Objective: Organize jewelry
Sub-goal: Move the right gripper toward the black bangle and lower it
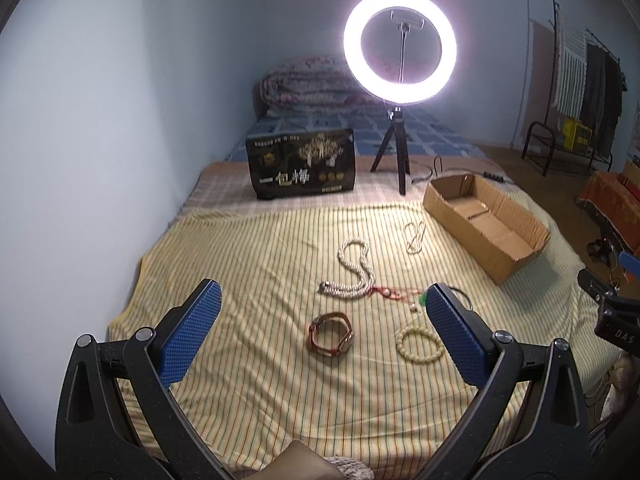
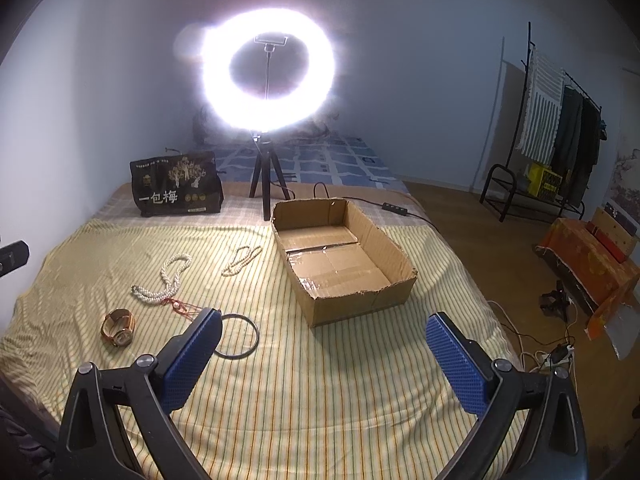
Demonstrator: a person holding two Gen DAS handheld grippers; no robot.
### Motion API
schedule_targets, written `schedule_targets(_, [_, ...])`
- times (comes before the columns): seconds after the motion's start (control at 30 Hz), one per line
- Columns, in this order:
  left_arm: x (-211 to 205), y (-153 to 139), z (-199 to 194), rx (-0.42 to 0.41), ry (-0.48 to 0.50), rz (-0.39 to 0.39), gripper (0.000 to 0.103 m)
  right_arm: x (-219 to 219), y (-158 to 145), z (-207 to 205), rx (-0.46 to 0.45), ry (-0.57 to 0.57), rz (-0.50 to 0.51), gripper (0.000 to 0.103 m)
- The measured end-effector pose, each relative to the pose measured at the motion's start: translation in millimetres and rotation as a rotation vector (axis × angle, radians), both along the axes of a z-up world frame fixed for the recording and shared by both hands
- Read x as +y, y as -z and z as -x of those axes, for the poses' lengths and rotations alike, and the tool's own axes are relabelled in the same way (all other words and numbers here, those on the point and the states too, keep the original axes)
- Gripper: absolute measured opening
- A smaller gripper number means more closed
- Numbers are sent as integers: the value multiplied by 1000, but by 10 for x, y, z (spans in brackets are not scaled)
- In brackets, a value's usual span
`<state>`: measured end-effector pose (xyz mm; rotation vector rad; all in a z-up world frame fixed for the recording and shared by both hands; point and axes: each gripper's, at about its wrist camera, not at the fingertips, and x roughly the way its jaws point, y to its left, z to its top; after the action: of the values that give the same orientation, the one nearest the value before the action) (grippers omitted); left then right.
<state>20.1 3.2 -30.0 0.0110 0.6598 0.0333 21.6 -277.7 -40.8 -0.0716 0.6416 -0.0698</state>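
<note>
Jewelry lies on a striped yellow bedsheet. A long pearl necklace lies mid-sheet, with a red cord necklace beside it. A thin chain lies farther back. A brown watch and a pale bead bracelet lie nearest. A black ring is partly hidden behind a finger. An empty open cardboard box sits to the right. My left gripper is open above the watch. My right gripper is open, in front of the box.
A lit ring light on a tripod and a black printed bag stand at the back of the bed. A cable runs behind the box. A clothes rack and an orange-covered stand are on the right.
</note>
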Motion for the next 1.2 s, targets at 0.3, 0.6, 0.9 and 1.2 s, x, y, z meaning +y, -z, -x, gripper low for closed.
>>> schedule_targets(0.3, [58, 272, -214, 177, 19, 15, 103, -6, 60, -76, 49, -9, -28, 103])
schedule_targets(0.6, [143, 592, -378, 289, 16, -50, 103, -47, 283, -243, 179, -43, -70, 103])
schedule_targets(0.9, [347, 884, -562, 419, 3, 8, 103, -15, 497, -428, 263, -85, -16, 101])
schedule_targets(1.2, [407, 1029, -602, 413, -24, -47, 103, 108, 641, -565, 218, -148, 79, 94])
